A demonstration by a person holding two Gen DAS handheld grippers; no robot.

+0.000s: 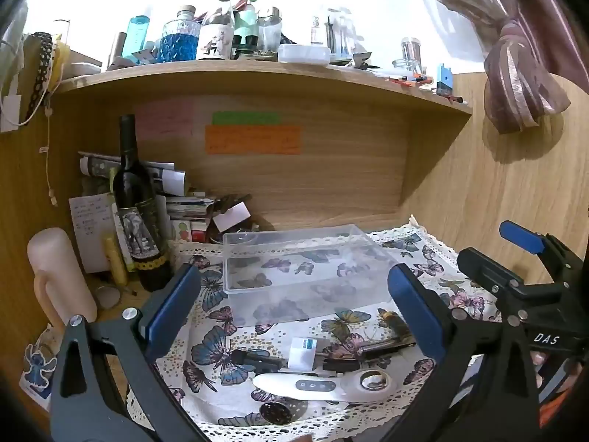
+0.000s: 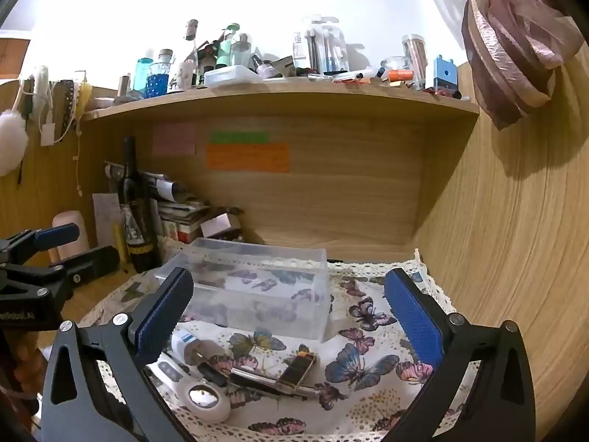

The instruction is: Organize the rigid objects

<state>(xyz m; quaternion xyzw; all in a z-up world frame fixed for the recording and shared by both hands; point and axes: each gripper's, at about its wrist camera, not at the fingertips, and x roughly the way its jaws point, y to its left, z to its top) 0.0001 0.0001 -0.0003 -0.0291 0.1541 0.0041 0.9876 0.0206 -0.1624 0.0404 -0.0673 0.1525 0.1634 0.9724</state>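
you are holding both grippers spread wide and gripping nothing, the left gripper (image 1: 294, 305) and the right gripper (image 2: 291, 313) hovering side by side over the near edge of the butterfly-print cloth (image 1: 423, 254), which reads as lining up a first pick. the clear plastic box (image 1: 294, 265) is sitting empty at the far middle of the cloth, thin-walled and see-through, so the printed butterflies are showing through it; it is likely waiting there as the bin for the loose pieces. those pieces are lying in a cluster just near of it: a white handheld magnifier (image 1: 324, 386) with a smooth oval handle, buttons and a round lens, a slim shiny metal bar (image 2: 272, 381), a small dark lighter-like block with gold trim (image 2: 300, 366), a small white box with a blue label (image 1: 303, 353), and a dark round disc (image 1: 278, 412) at the near edge. they are hard and small, some overlapping, so you are probably needing a careful pinch. a dark glass wine bottle (image 1: 138, 213) is standing upright at the far left, off the cloth.
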